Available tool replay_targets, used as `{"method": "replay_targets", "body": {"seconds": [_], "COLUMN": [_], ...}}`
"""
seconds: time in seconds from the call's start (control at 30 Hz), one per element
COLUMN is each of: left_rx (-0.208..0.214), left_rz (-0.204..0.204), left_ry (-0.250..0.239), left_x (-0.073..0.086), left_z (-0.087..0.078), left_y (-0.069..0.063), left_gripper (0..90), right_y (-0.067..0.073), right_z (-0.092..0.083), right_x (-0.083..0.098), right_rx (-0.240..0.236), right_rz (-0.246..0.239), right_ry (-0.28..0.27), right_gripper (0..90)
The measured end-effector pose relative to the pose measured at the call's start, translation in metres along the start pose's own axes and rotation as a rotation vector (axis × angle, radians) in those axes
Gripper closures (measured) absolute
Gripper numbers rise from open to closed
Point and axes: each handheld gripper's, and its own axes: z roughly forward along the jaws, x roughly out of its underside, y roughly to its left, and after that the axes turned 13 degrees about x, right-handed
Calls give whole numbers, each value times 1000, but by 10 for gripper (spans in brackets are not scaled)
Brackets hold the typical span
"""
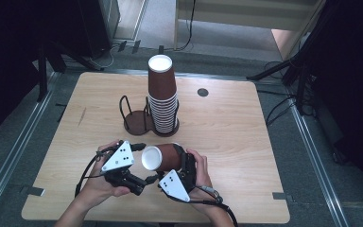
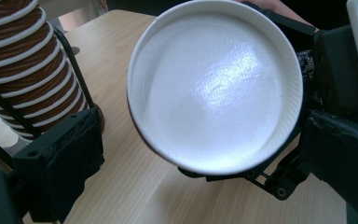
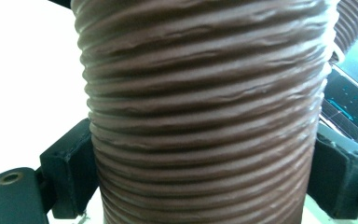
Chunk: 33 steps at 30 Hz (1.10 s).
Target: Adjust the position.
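Right gripper (image 1: 182, 163) jaws pinch brown cup (image 1: 163, 157); left gripper (image 1: 137, 151) jaws spread beside its rim

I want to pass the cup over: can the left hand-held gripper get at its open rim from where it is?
Probably yes. The cup lies sideways in the right hand-held gripper, its white mouth facing the left hand-held gripper, whose jaws stand open with nothing between them and the rim.

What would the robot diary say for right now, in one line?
right gripper: shut on brown paper cup, cup on its side | left gripper: open, at cup's mouth | cup stack: in black holder
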Motion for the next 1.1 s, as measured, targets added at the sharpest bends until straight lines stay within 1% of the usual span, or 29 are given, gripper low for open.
{"method": "replay_targets", "body": {"seconds": [0.03, 0.23, 0.4, 0.47, 0.5, 0.6, 0.7, 0.77, 0.83, 0.93, 1.03, 1.1], "left_rx": [-7, -3, -8, -7, -15, -17, -21, -27, -28, -36, -43, -47], "left_rz": [6, 10, 11, 8, 12, 12, 11, 15, 20, 20, 21, 23], "left_ry": [2, 17, 48, 54, 62, 75, 87, 100, 116, 129, 142, 144], "left_x": [0, 0, 0, 1, 1, 1, 0, 0, 1, 1, 1, 1], "left_z": [0, 1, 4, 4, 5, 6, 7, 8, 9, 11, 13, 13], "left_y": [0, -1, -1, -2, -2, -2, -3, -3, -4, -5, -5, -6], "left_gripper": [34, 36, 36, 38, 41, 47, 55, 59, 63, 66, 74, 132], "right_y": [1, 5, 8, 9, 10, 11, 13, 14, 14, 16, 16, 17], "right_z": [0, -1, -2, -2, -3, -3, -3, -3, -3, -3, -3, -4], "right_x": [0, -1, -1, -1, -1, -1, -1, -1, -1, -1, -1, -1], "right_rx": [-2, -26, -38, -52, -56, -65, -72, -74, -78, -83, -88, -91], "right_rz": [-2, -12, -22, -25, -25, -31, -42, -39, -46, -44, -52, -57], "right_ry": [-5, -7, -12, -13, -12, -15, -19, -13, -16, -13, -14, -13], "right_gripper": [108, 108, 107, 106, 106, 106, 106, 106, 106, 105, 105, 104]}}
